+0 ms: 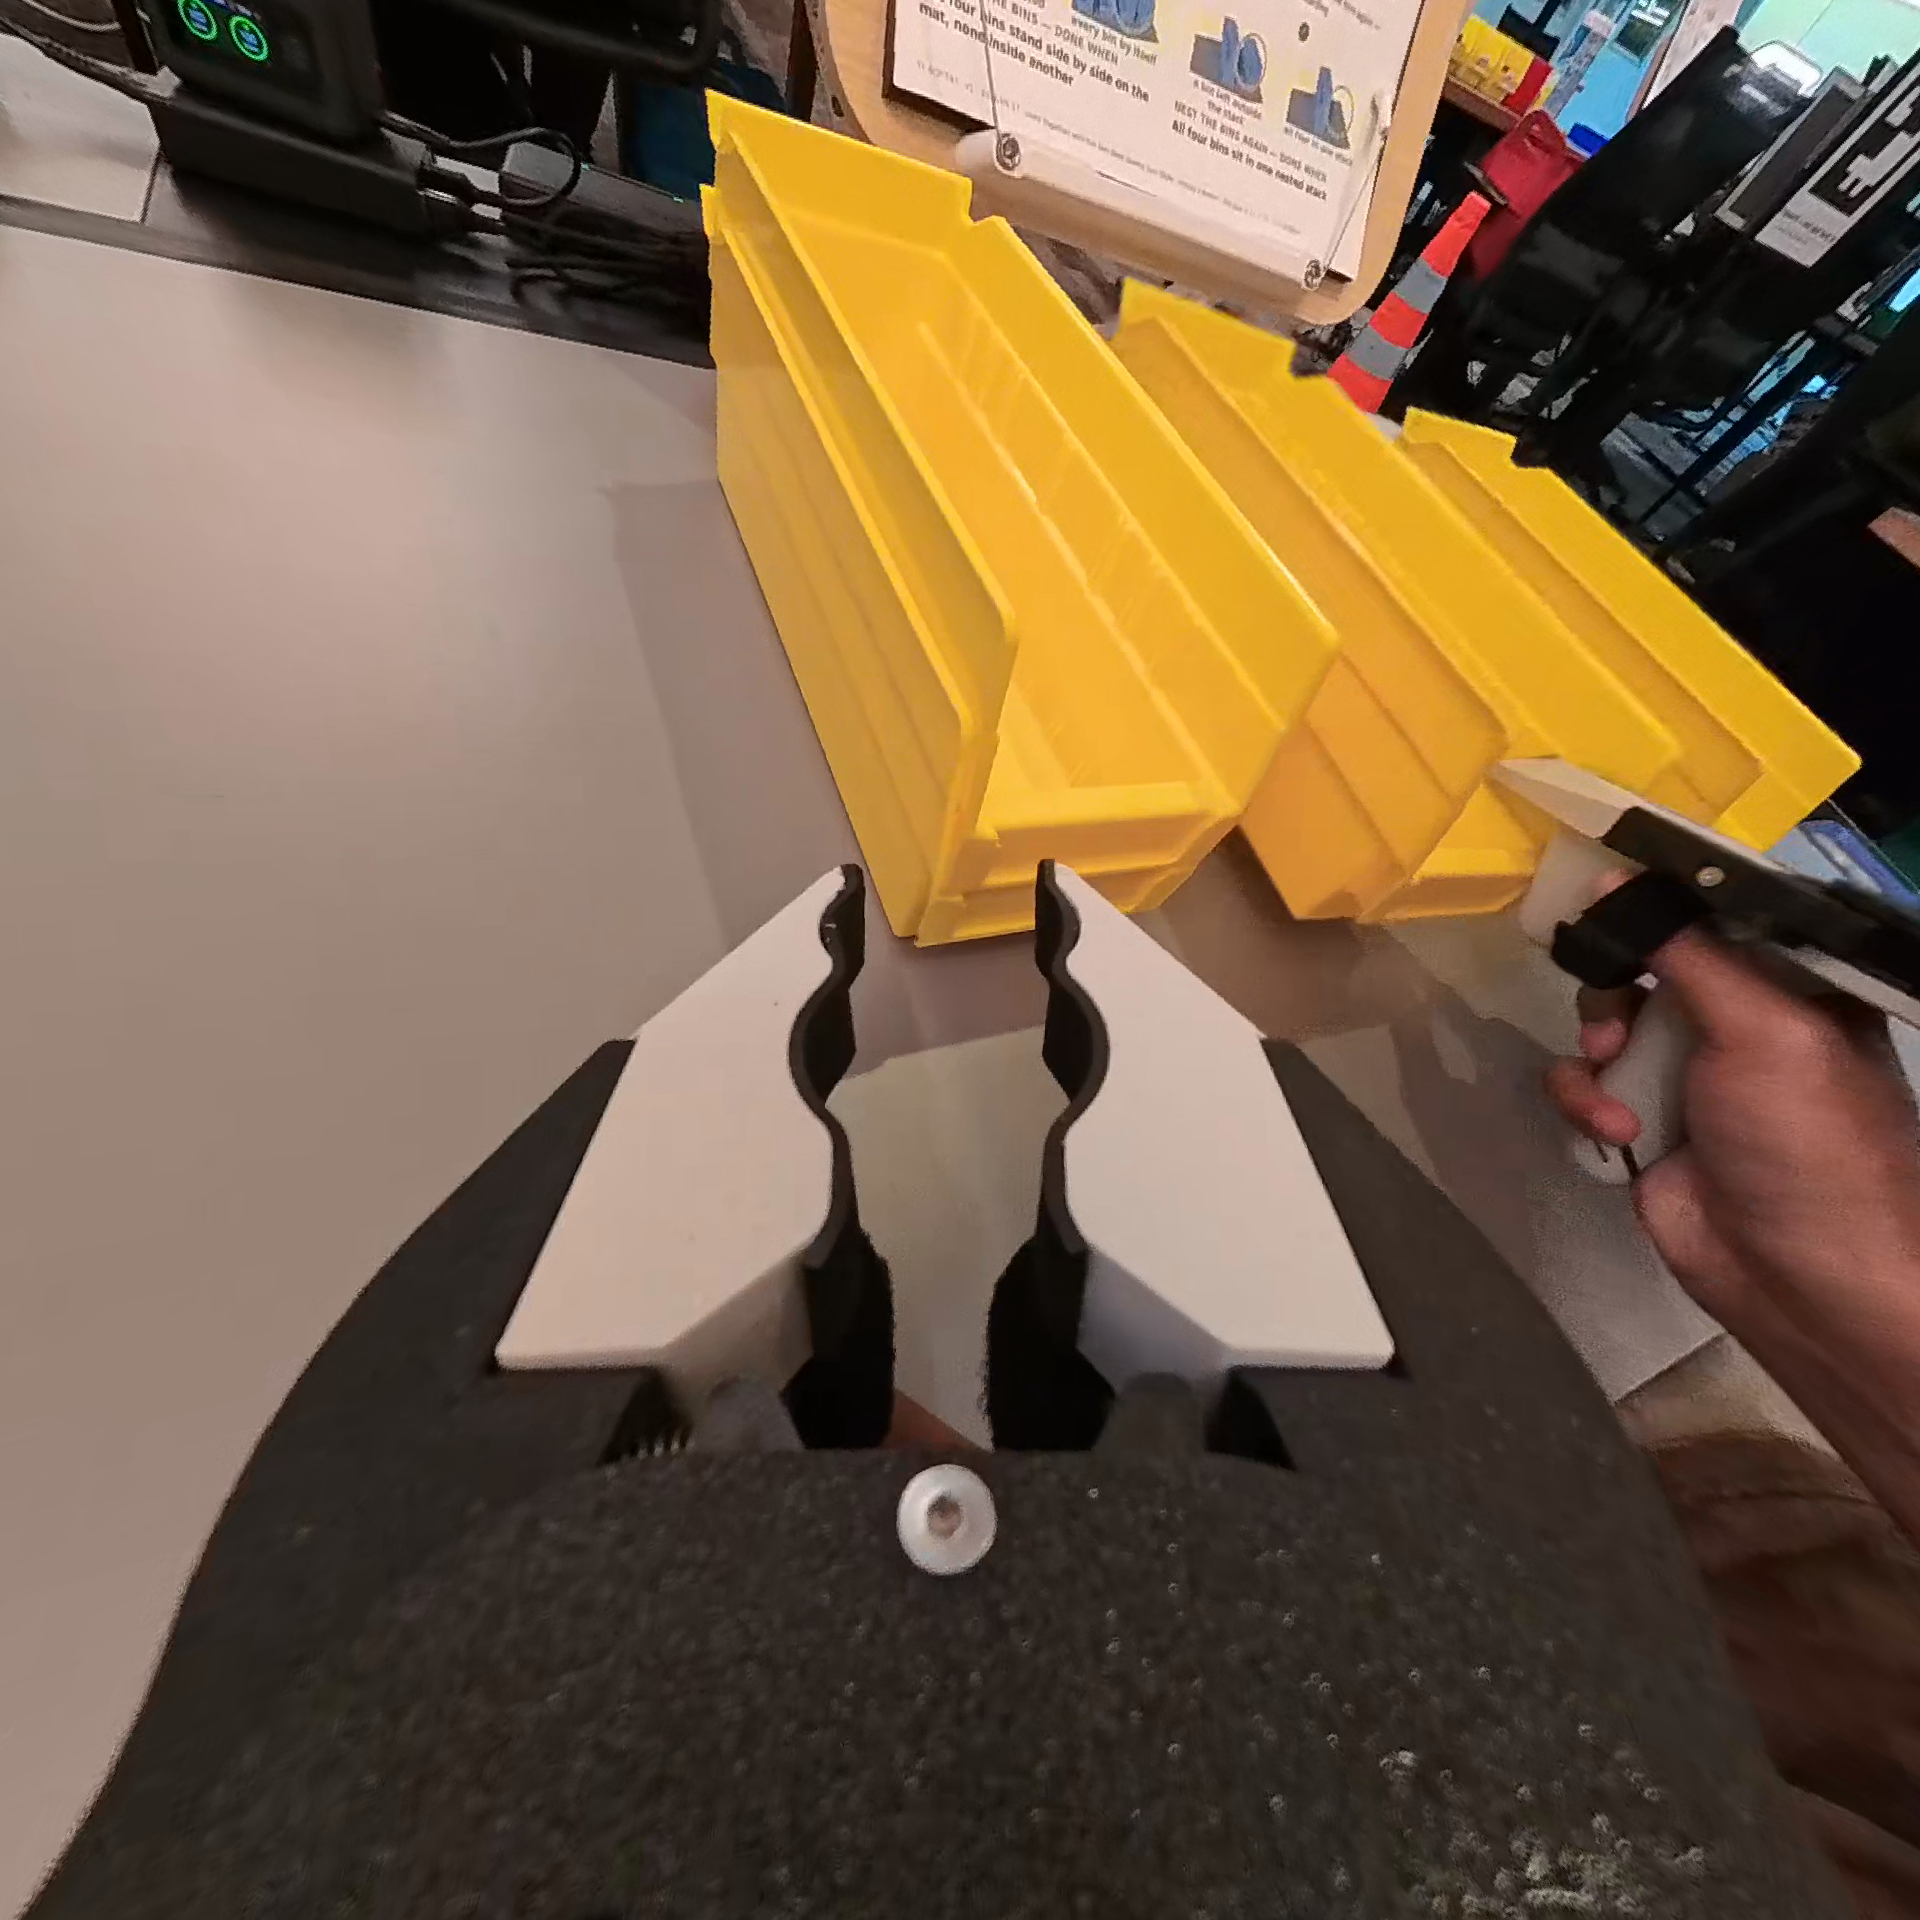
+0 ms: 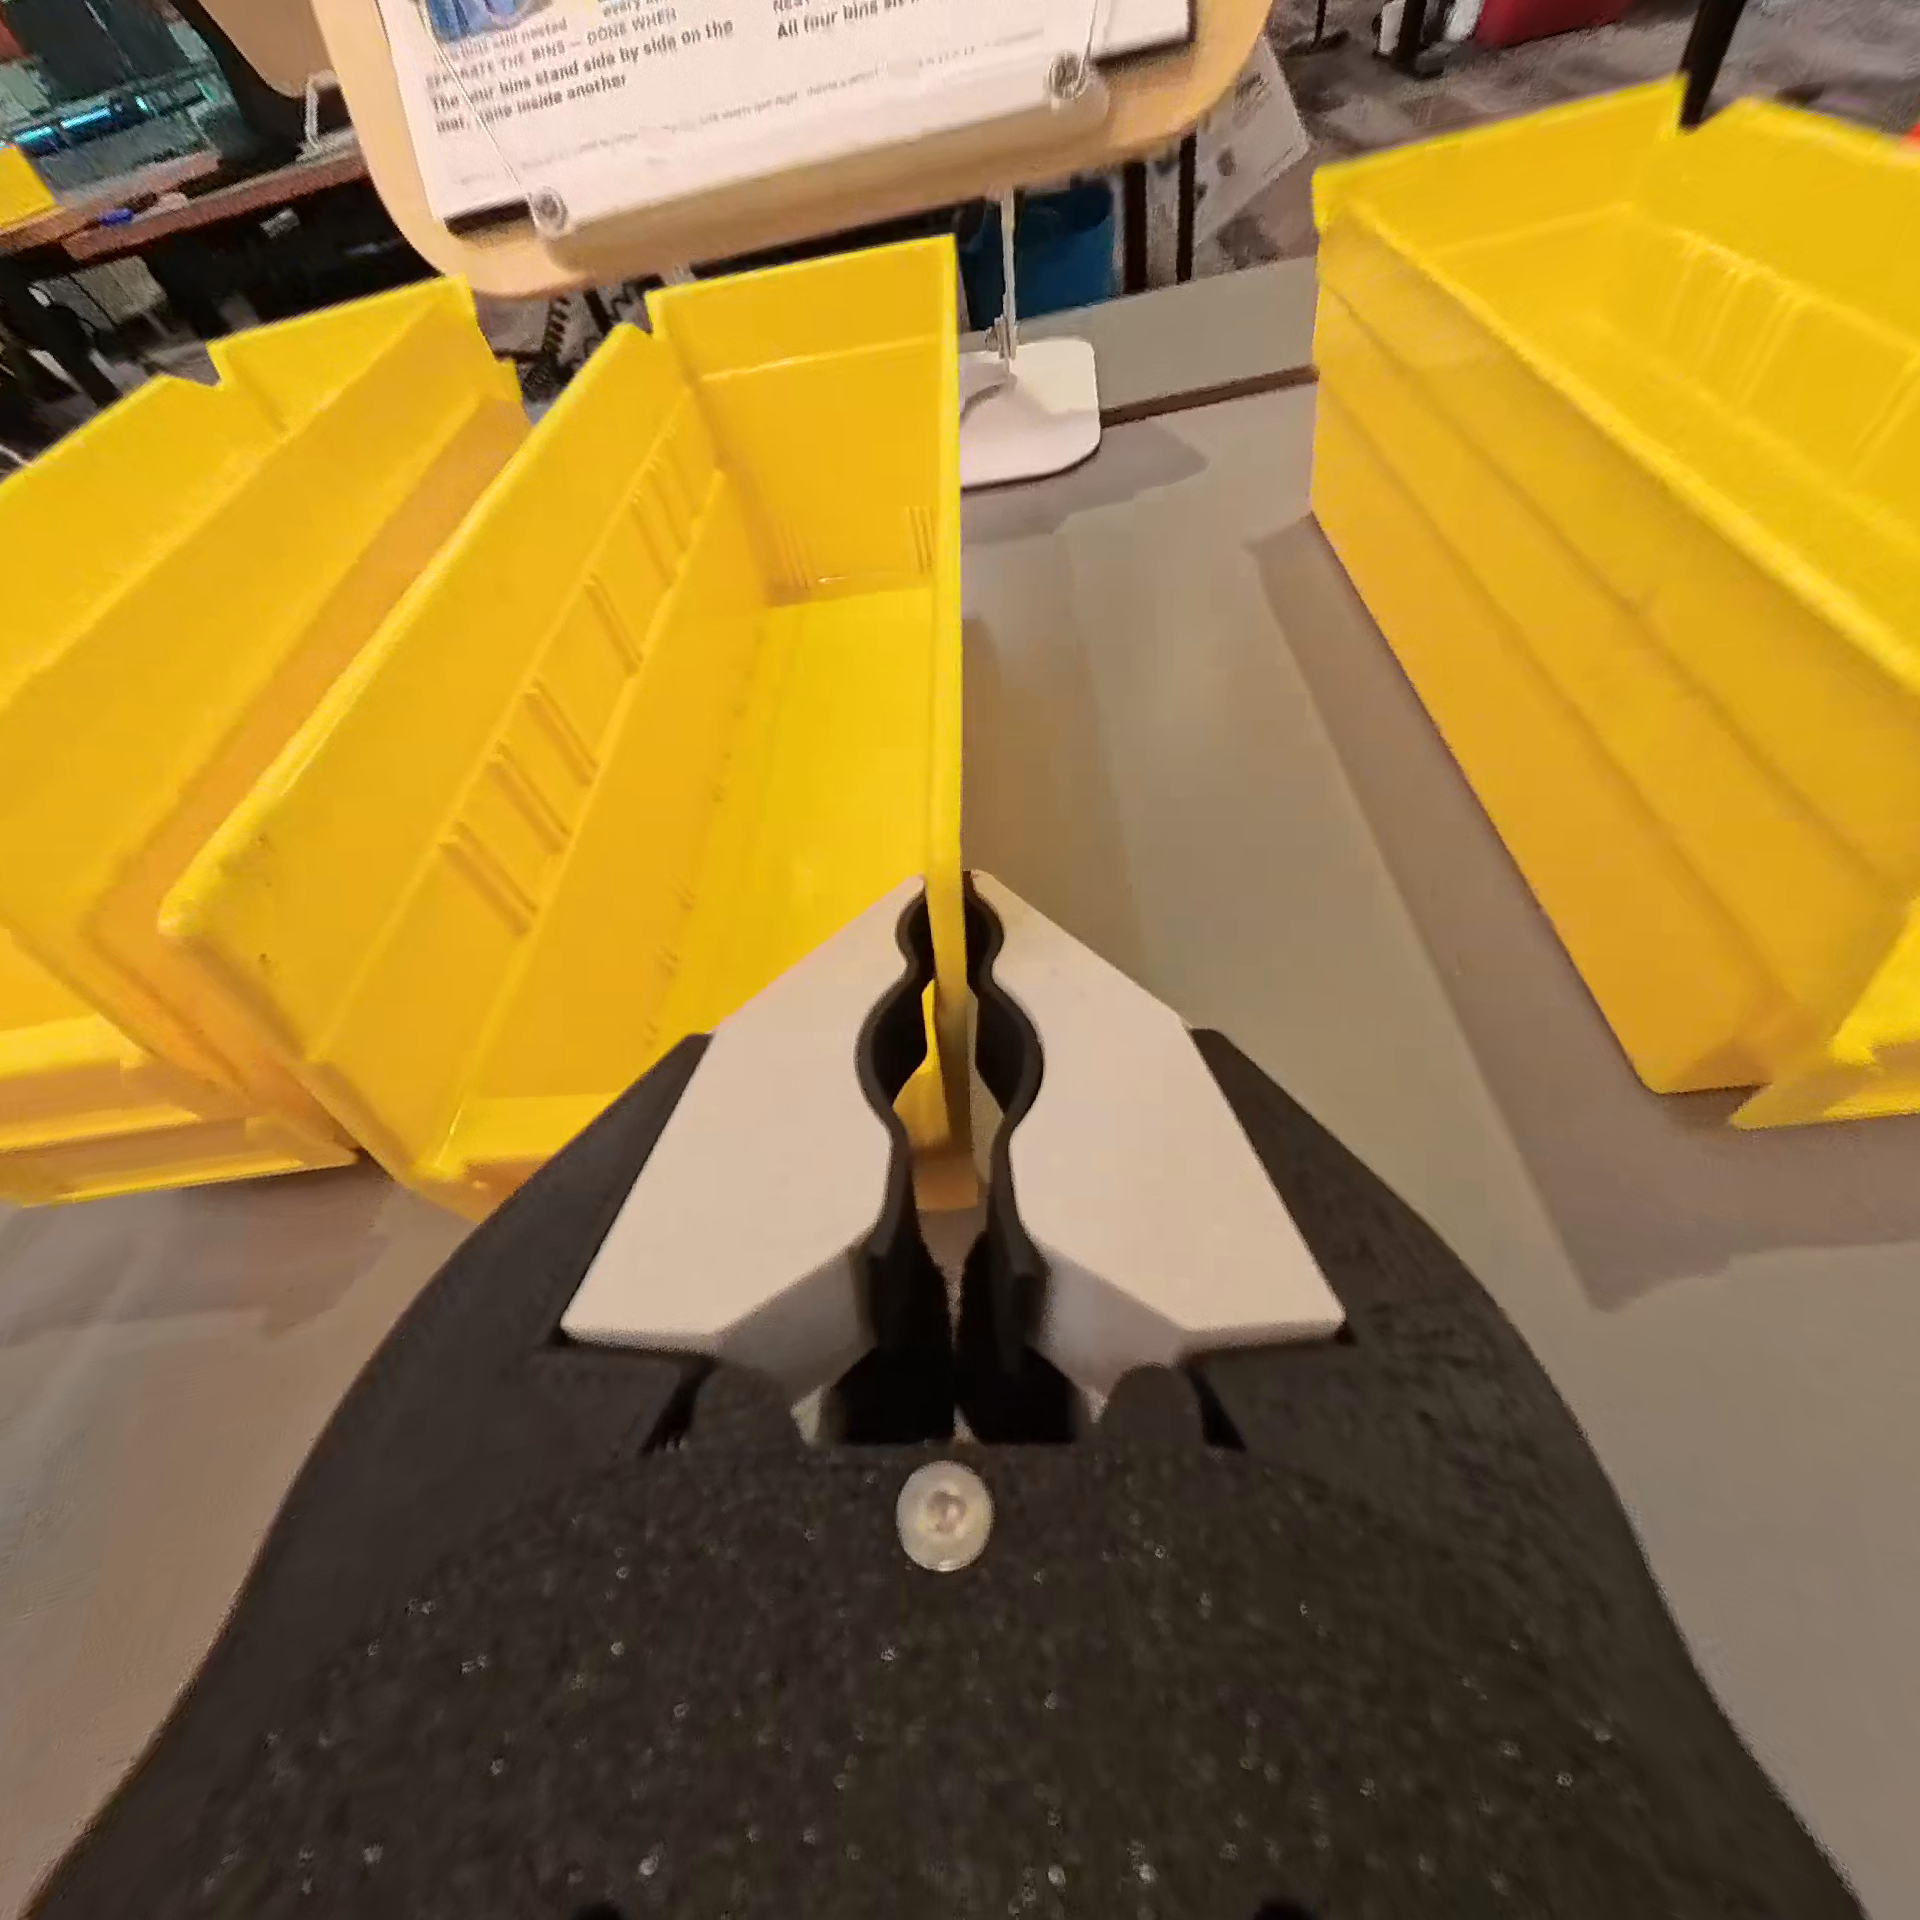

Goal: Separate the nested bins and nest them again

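Yellow bins on a grey table [image 1: 312, 623], several in both views

Left wrist view, left to right: charger-type black box [image 1: 260, 83] with green lights upper left; nested stack [image 1: 935, 582] of at least two bins centre, running from upper centre down to just ahead of the left gripper [image 1: 948, 894]. Its jaws are moderately wide with nothing between them, tips just short of the stack's near corner. Right of the stack, two more bins [image 1: 1382, 644] side by side; a hand [image 1: 1745, 1122] at right edge with the right gripper at the rightmost bin's near end. Instruction card [image 1: 1143, 94] top centre, orange cone [image 1: 1413, 301] upper right

Right wrist view, left to right: one bin [image 2: 156, 623] at left edge, then held bin [image 2: 582, 790] centre-left; right gripper [image 2: 948, 883] is clamped narrow on that bin's right side wall near its front end. Stacked bins [image 2: 1621, 582] far right, apart from the held one. Card stand base [image 2: 1029, 405] upper centre
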A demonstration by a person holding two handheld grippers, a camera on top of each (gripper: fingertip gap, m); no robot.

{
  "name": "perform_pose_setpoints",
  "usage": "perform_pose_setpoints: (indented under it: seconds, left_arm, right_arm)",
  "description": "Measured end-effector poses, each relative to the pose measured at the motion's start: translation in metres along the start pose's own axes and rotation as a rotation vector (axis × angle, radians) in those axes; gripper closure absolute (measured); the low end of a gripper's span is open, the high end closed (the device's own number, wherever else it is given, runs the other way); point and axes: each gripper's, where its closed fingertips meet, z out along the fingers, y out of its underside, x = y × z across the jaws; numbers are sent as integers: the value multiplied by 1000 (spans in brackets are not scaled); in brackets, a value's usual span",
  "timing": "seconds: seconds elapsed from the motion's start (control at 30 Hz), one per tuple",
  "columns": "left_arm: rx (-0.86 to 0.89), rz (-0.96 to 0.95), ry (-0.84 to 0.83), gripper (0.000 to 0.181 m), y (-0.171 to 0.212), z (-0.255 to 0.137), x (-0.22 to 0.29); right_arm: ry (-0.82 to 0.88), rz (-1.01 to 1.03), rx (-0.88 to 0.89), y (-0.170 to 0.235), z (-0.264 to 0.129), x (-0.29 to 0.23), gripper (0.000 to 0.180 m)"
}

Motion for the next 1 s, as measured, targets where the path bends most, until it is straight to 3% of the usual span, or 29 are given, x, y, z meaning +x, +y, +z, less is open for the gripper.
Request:
perform_pose_setpoints:
  seconds: [0.2, 0.47, 0.7, 1.0]
  left_arm:
    - [-43, 39, -40, 150, 7, 0, -5]
    - [-66, 101, -52, 150, 15, -9, 0]
    - [-64, 89, -24, 151, 18, -14, 7]
    - [-70, 83, -12, 152, 21, -18, 9]
  right_arm:
    - [-37, 7, 81, -53, -32, -25, 179]
    - [-160, 14, 129, -107, -45, -114, 179]
    - [-148, -13, 106, -98, -17, -160, 179]
    - [-119, 5, 50, -70, 3, -168, 179]
